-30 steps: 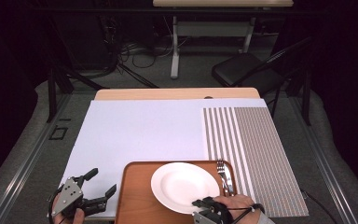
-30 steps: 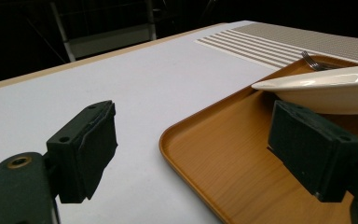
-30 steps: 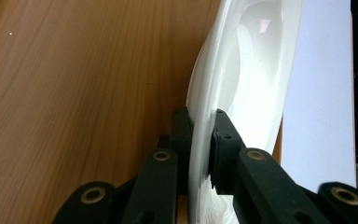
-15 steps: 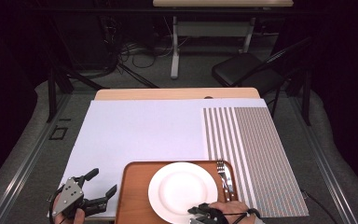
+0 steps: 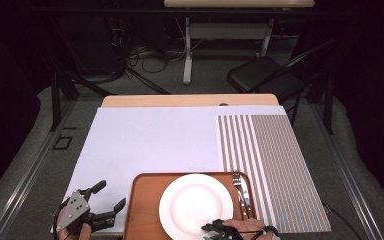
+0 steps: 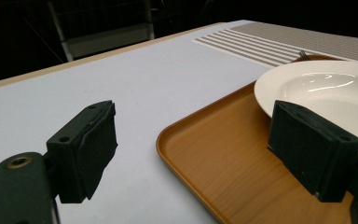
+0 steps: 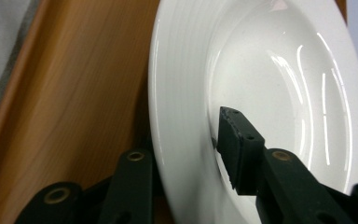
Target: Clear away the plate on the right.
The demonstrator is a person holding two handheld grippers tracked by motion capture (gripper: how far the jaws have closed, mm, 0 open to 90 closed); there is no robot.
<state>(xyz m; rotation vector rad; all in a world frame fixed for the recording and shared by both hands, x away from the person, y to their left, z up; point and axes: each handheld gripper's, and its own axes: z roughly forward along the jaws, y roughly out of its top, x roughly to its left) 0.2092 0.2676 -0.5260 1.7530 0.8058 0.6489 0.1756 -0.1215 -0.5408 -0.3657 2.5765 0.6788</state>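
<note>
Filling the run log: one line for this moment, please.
right gripper: jaws just opening, straddling white plate rim | left gripper: open, idle beside tray | fork on tray

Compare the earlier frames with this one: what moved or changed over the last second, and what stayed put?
The right gripper slid down toward the picture's bottom edge, and its jaws have just been opening; they now straddle the white plate's near rim, one below, one above. The plate shifted slightly toward the person on the wooden tray. The left gripper stayed open beside the tray, and the fork and striped placemat kept their places.
</note>
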